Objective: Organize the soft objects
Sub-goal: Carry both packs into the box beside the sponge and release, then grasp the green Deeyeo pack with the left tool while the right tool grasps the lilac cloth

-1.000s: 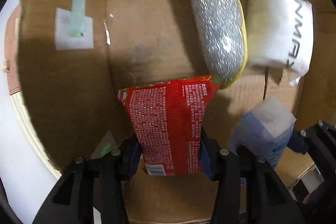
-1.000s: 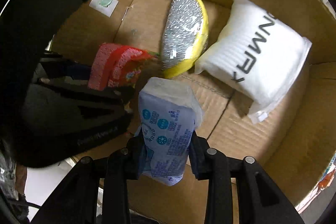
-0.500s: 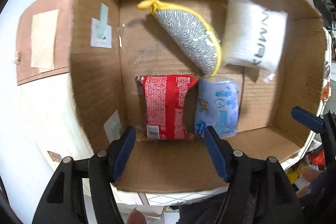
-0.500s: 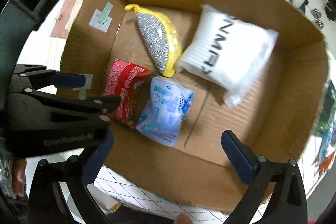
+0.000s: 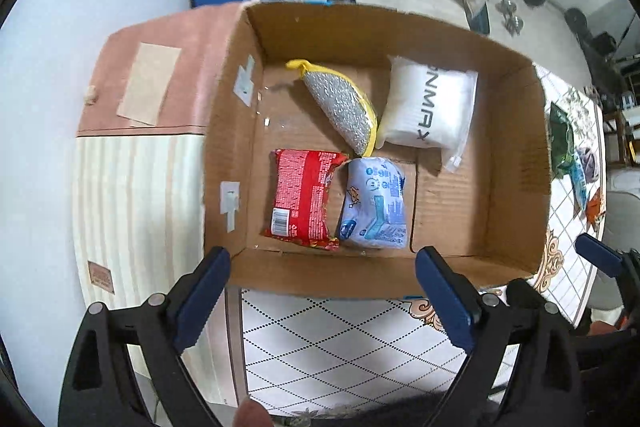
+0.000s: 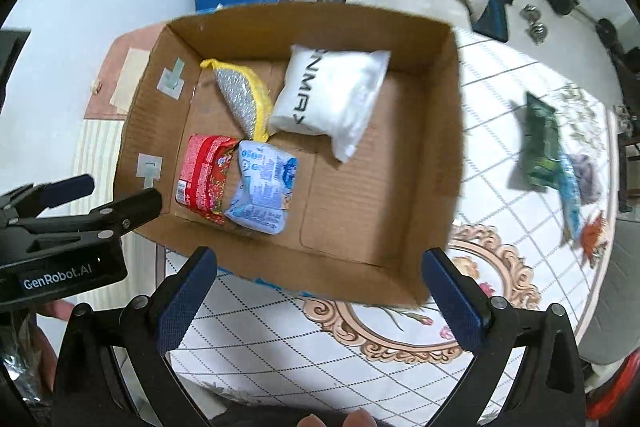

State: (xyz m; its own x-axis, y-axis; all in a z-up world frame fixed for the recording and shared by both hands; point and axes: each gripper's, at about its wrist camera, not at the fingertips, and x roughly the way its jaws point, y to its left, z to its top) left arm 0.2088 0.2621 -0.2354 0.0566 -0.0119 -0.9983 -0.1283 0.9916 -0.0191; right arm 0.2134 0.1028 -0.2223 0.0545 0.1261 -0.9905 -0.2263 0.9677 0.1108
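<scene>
A cardboard box [image 5: 516, 163] [image 6: 440, 155] stands on the table. Inside lie a red snack pack [image 5: 304, 199] [image 6: 204, 179], a pale blue tissue pack [image 5: 374, 203] [image 6: 262, 187], a silver and yellow scrubber [image 5: 340, 107] [image 6: 240, 99] and a white pouch [image 5: 432, 107] [image 6: 328, 99]. My left gripper [image 5: 322, 291] is open and empty above the box's near wall. My right gripper [image 6: 318, 291] is open and empty above the near wall too. The left gripper also shows at the left of the right wrist view [image 6: 92, 195].
Right of the box on the patterned tablecloth [image 6: 500, 267] lie a dark green packet [image 6: 540, 143], a blue packet [image 6: 570, 195], a grey soft item [image 6: 586, 175] and an orange item [image 6: 596, 235]. A pink and striped cabinet top [image 5: 140, 131] lies left of the box.
Both grippers let go of their packs, the red one and the blue one, into the box, opened wide and pulled back up and away.
</scene>
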